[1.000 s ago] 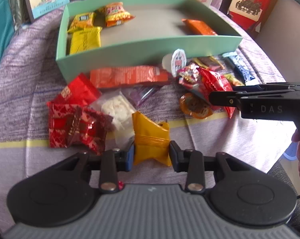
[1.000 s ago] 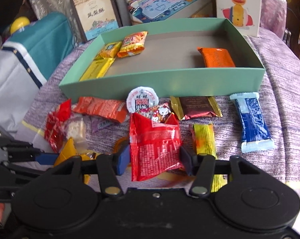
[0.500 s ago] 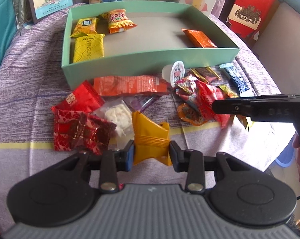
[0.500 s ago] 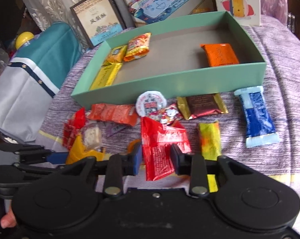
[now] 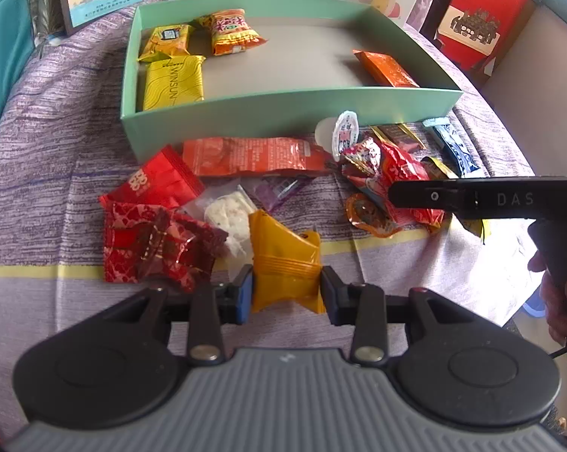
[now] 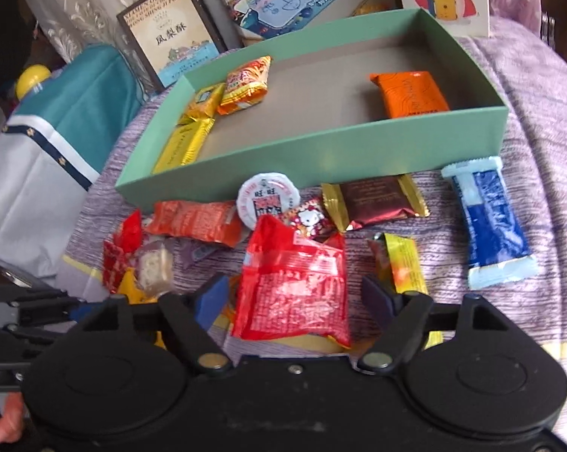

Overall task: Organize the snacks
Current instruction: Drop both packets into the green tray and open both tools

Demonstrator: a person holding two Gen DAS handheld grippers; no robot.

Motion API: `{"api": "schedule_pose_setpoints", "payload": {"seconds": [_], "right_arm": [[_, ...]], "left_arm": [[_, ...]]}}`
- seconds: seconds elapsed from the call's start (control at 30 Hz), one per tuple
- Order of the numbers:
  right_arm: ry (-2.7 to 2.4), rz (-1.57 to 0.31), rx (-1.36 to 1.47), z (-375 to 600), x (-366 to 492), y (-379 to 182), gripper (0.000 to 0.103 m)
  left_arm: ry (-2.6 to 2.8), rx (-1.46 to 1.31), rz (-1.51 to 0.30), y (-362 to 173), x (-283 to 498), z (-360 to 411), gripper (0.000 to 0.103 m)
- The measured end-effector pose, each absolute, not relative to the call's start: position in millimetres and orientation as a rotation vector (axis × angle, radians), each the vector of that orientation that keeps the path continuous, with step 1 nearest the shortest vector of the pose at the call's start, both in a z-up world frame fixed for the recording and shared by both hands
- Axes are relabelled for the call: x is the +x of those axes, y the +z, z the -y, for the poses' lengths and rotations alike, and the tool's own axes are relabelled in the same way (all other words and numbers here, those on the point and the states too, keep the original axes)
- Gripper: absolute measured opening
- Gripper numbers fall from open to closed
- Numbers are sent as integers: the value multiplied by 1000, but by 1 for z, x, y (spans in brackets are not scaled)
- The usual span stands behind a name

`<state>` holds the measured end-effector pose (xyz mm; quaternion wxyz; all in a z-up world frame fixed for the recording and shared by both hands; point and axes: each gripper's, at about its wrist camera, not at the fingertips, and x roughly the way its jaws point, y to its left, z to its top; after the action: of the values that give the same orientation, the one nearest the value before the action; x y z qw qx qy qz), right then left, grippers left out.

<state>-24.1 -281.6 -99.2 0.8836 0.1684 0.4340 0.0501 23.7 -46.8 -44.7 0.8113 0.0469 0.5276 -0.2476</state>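
Four packets lie in the box point(image 5: 283, 113) ahead. Left gripper point(image 5: 286, 292) still pinches one yellow packet point(image 5: 285, 263); right gripper point(image 6: 294, 301), clamped on one red packet point(image 6: 294, 293) before, now stands spread around it

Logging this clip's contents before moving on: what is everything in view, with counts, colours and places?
box: 1, mint green, far side of the purple cloth
snacks in box: 4; three yellow-orange at its left end, one orange at its right
loose snacks: about twelve, mostly red, also blue, brown, yellow; on the cloth before the box
orange-yellow packet: 1, clamped in the left gripper
red packet: 1, between the right gripper jaws
cartons: several, behind the box
left gripper: shut
right gripper: open
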Motion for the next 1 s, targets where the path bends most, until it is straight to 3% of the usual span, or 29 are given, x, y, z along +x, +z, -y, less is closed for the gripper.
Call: {"api": "schedule_pose_setpoints", "payload": {"seconds": [0.13, 0.17, 0.2, 0.3, 0.33, 0.37, 0.77, 1.0], "right_arm": [[112, -930, 461, 293, -18, -112, 81], [109, -918, 480, 296, -18, -113, 77], [105, -913, 472, 297, -18, -113, 61], [96, -911, 391, 285, -19, -110, 56], [97, -913, 361, 279, -19, -108, 45], [101, -911, 355, 276, -21, -106, 41], [77, -835, 382, 290, -27, -62, 40], [18, -770, 321, 320, 11, -25, 40]], "left_arm": [[-533, 91, -1127, -44, 27, 49, 37], [-536, 88, -1126, -44, 28, 49, 37], [-540, 86, -1125, -43, 28, 50, 37], [-543, 89, -1128, -43, 30, 54, 37], [-542, 88, -1127, -43, 30, 54, 37], [-544, 82, -1126, -42, 31, 55, 37], [-568, 46, -1094, -25, 43, 57, 37], [-575, 59, -1018, 2, 91, 79, 37]]}}
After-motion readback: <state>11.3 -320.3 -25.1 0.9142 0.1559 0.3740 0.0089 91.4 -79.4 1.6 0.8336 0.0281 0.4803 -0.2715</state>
